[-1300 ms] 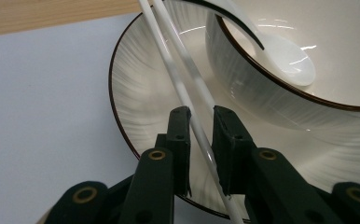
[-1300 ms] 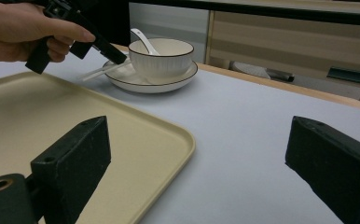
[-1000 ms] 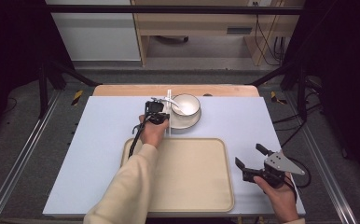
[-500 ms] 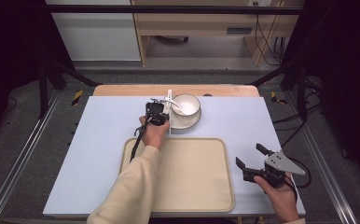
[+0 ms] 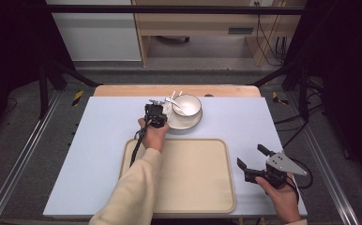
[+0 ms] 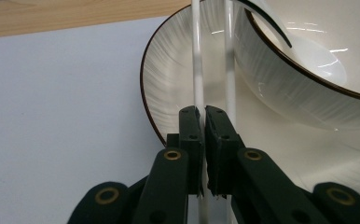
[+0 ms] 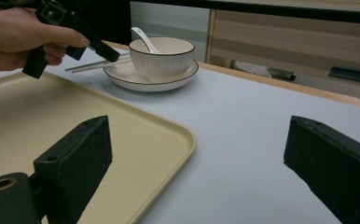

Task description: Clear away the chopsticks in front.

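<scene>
The jaws of the left gripper (image 6: 200, 116) have just been closing, and now they pinch one of the two white chopsticks (image 6: 197, 60). The other stick lies just beside the jaws, on the bowl side. Both sticks rest on the rim of the plate (image 6: 169, 88), next to the bowl (image 6: 308, 79) with the spoon (image 7: 143, 38) in it. In the left gripper view the sticks run straight ahead, in line with the jaws, so the grip is near one end and the long part points away toward the far edge of the bench (image 5: 99, 136). The left gripper (image 5: 154, 114) is right at the plate (image 5: 186, 123). The right gripper (image 5: 256, 161) is well apart from it, down by the corner of the tray (image 5: 193, 178), and its jaws are wide apart with nothing in them. I think the next move is to lift, and the second stick may stay behind since it sits outside the pinch.
</scene>
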`<action>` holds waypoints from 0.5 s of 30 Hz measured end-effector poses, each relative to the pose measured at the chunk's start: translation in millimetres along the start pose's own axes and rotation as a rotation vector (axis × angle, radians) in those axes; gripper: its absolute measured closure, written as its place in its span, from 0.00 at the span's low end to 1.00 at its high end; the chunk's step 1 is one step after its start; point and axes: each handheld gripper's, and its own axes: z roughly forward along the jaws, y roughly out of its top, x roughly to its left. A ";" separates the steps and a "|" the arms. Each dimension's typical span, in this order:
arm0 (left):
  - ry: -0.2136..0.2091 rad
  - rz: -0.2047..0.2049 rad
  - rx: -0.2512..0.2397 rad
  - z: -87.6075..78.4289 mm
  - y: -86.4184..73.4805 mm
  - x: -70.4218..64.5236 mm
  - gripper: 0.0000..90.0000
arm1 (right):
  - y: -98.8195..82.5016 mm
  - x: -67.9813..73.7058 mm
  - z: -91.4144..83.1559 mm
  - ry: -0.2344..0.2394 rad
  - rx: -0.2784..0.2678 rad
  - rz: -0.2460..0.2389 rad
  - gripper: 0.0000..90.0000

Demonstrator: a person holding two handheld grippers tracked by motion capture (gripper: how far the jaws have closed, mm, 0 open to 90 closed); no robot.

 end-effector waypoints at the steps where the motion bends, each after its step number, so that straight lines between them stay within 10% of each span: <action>1: 0.001 0.003 0.000 -0.9 0.0 0.5 0.95 | 0.0 0.0 0.0 0.001 0.000 -0.001 0.09; 15: 0.006 0.016 -0.056 -32.2 -0.3 19.9 0.95 | 0.5 2.2 0.8 0.005 0.001 0.003 0.09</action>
